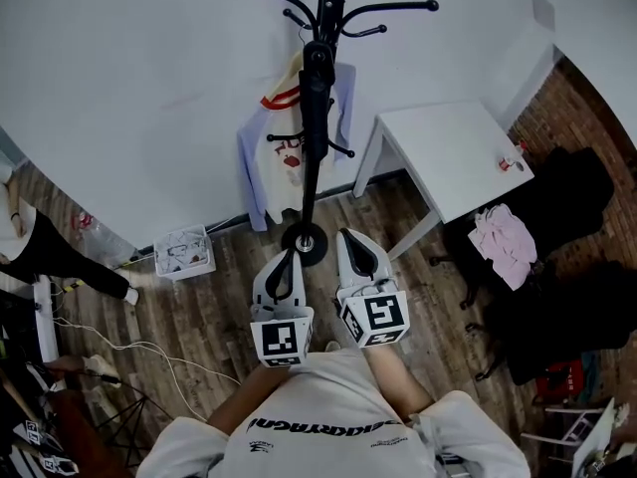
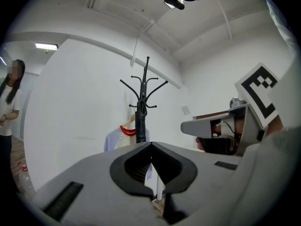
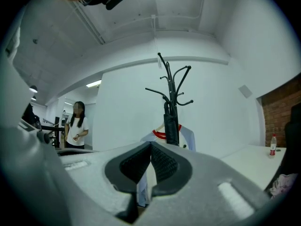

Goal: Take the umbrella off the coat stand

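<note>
A black coat stand (image 1: 328, 8) rises in front of a white wall, its round base (image 1: 304, 239) on the wood floor. A folded black umbrella (image 1: 316, 98) hangs along its pole, in front of a pale shirt (image 1: 284, 152) with a red collar. My left gripper (image 1: 290, 255) and right gripper (image 1: 344, 237) are held side by side just short of the base, both shut with nothing between their pads. The umbrella (image 2: 140, 124) shows straight ahead in the left gripper view above the shut left gripper (image 2: 151, 146). It stands apart from the right gripper (image 3: 150, 146) too, the umbrella (image 3: 171, 124) some way beyond.
A white table (image 1: 448, 152) with a small bottle (image 1: 512, 159) stands right of the stand. Dark chairs with pink cloth (image 1: 504, 243) sit further right. A white box (image 1: 184, 253) and cables lie on the floor at left. A person (image 1: 45, 252) stands at the far left.
</note>
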`<state>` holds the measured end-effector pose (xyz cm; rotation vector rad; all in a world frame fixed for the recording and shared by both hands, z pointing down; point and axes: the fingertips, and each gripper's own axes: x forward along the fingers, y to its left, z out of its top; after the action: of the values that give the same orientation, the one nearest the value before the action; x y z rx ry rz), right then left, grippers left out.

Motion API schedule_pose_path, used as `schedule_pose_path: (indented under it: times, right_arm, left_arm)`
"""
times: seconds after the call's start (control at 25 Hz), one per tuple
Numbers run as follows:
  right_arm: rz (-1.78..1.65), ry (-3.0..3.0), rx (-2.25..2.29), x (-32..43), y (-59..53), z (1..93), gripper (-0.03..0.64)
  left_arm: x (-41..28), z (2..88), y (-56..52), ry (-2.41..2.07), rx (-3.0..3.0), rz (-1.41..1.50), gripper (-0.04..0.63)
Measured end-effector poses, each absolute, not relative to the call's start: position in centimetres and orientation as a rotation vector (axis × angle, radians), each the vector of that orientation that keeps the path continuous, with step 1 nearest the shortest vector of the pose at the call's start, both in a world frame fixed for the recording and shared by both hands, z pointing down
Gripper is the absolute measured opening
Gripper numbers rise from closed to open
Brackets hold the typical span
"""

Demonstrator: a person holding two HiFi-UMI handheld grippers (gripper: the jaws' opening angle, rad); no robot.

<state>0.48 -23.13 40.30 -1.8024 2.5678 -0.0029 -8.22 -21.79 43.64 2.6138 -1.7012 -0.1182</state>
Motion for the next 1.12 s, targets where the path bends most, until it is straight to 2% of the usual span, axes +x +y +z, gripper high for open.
schedule_pose_path:
  times: [0.36, 0.8, 1.12]
  right_arm:
    - [0.031, 2.592, -1.764, 1.7, -29.0, 40.0, 0.037]
    - [0.043, 2.581, -1.755, 1.7, -38.1, 39.6, 0.175]
    - [0.086, 2.614, -1.782, 0.8, -43.5, 39.1, 0.236]
  left_arm:
    - [-6.8, 43.8, -25.2, -1.768, 2.585, -0.111, -0.003]
    - [-6.6, 45.0, -28.2, -1.829, 2.558, -0.069, -0.002]
    - [-7.1, 45.7, -29.1, -1.861, 2.536, -0.039, -0.002]
